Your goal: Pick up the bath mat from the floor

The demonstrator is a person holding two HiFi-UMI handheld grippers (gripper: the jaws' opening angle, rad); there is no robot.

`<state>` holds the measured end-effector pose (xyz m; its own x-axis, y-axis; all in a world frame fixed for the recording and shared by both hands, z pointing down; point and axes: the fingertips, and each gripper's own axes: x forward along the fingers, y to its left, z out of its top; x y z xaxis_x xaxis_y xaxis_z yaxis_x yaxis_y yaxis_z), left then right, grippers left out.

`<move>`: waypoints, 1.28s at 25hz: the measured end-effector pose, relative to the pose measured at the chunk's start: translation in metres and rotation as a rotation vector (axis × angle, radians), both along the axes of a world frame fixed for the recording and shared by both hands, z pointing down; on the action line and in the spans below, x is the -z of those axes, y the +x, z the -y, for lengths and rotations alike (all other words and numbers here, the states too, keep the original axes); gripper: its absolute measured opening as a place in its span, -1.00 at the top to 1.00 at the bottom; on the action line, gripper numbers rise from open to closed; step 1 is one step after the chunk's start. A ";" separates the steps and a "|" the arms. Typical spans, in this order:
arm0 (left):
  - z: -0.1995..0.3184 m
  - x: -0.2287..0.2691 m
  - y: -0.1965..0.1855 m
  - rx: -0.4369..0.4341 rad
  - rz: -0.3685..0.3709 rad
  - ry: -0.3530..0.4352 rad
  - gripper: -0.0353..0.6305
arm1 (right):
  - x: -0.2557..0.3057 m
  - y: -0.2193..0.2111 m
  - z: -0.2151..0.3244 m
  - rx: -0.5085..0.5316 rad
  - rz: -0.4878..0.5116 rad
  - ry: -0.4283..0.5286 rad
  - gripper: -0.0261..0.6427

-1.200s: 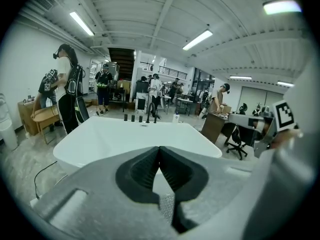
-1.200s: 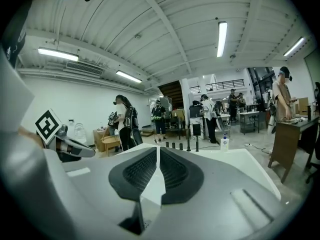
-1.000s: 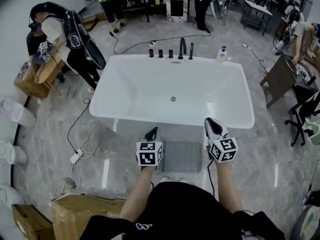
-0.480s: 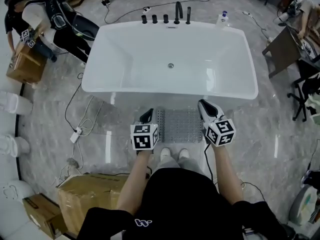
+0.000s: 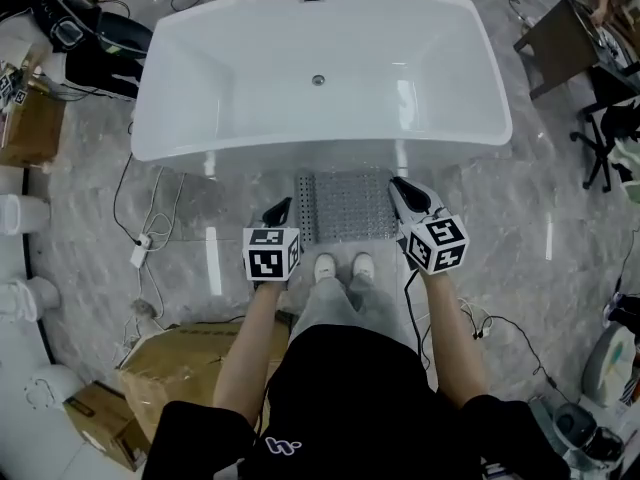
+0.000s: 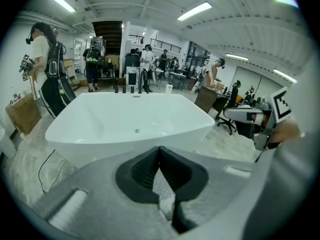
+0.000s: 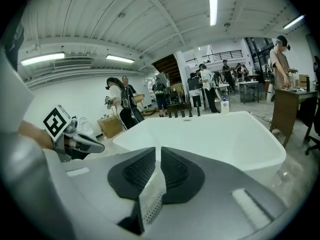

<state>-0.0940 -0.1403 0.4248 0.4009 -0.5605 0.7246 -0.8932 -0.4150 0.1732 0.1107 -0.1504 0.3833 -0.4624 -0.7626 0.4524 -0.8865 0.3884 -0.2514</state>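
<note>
The bath mat (image 5: 345,206) lies flat on the floor (image 5: 560,248), between the bathtub (image 5: 320,68) and the person's shoes (image 5: 326,266).

The left hand-held gripper (image 5: 279,208) is just beside the mat's left edge. Its jaws are fully closed and hold nothing.

The right hand-held gripper (image 5: 398,184) is over the mat's right edge. Its jaws are all but closed, with a thin slit between the pads, and grip nothing.

Whether either tip touches the mat cannot be told.

Against the earlier frames, both hand-held grippers have come down toward the floor. The left marker cube (image 5: 271,253) no longer overlaps the mat. The mat itself has not moved.
</note>
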 end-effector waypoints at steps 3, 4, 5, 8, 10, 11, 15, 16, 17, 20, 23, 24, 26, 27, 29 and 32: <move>-0.006 -0.017 0.001 -0.010 -0.001 -0.033 0.89 | -0.020 0.003 -0.009 -0.005 -0.012 -0.046 0.79; -0.007 -0.023 0.003 -0.014 -0.001 -0.044 0.89 | -0.027 0.004 -0.011 -0.005 -0.018 -0.061 0.79; -0.009 -0.029 0.005 -0.018 -0.002 -0.055 0.89 | -0.033 0.005 -0.014 -0.006 -0.021 -0.074 0.78; -0.010 -0.049 0.011 -0.013 -0.014 -0.083 0.89 | -0.051 0.009 -0.019 -0.017 -0.023 -0.098 0.78; -0.011 -0.064 0.017 0.001 -0.025 -0.103 0.89 | -0.066 0.013 -0.022 -0.030 -0.024 -0.114 0.78; -0.015 -0.072 0.017 0.006 -0.027 -0.118 0.89 | -0.076 0.013 -0.026 -0.035 -0.023 -0.128 0.78; -0.039 -0.101 0.018 0.015 -0.026 -0.179 0.89 | -0.112 0.018 -0.046 -0.037 -0.034 -0.193 0.78; -0.044 -0.109 0.021 0.009 -0.027 -0.191 0.89 | -0.118 0.022 -0.049 -0.039 -0.039 -0.204 0.77; -0.048 -0.116 0.023 0.003 -0.026 -0.201 0.89 | -0.124 0.026 -0.051 -0.042 -0.043 -0.213 0.76; -0.054 -0.140 0.023 -0.013 -0.015 -0.227 0.89 | -0.145 0.032 -0.057 -0.062 -0.035 -0.240 0.75; -0.050 -0.160 0.020 -0.015 0.001 -0.233 0.89 | -0.166 0.030 -0.057 -0.072 -0.012 -0.260 0.72; -0.051 -0.168 0.022 -0.013 -0.001 -0.243 0.89 | -0.174 0.032 -0.059 -0.074 -0.013 -0.268 0.70; -0.051 -0.186 0.024 -0.012 -0.002 -0.264 0.89 | -0.193 0.036 -0.062 -0.085 -0.012 -0.288 0.63; -0.049 -0.193 0.023 -0.012 0.001 -0.269 0.89 | -0.203 0.038 -0.062 -0.091 -0.009 -0.300 0.61; -0.047 -0.204 0.026 -0.009 0.002 -0.274 0.89 | -0.221 0.041 -0.063 -0.095 -0.003 -0.321 0.57; -0.047 -0.228 0.035 -0.010 -0.007 -0.286 0.89 | -0.249 0.048 -0.065 -0.102 0.001 -0.345 0.53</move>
<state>-0.0590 -0.0932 0.6525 0.4106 -0.3292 0.8503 -0.8877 -0.3572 0.2904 0.1589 -0.0857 0.6322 -0.3922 -0.6071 0.6911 -0.9161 0.1895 -0.3534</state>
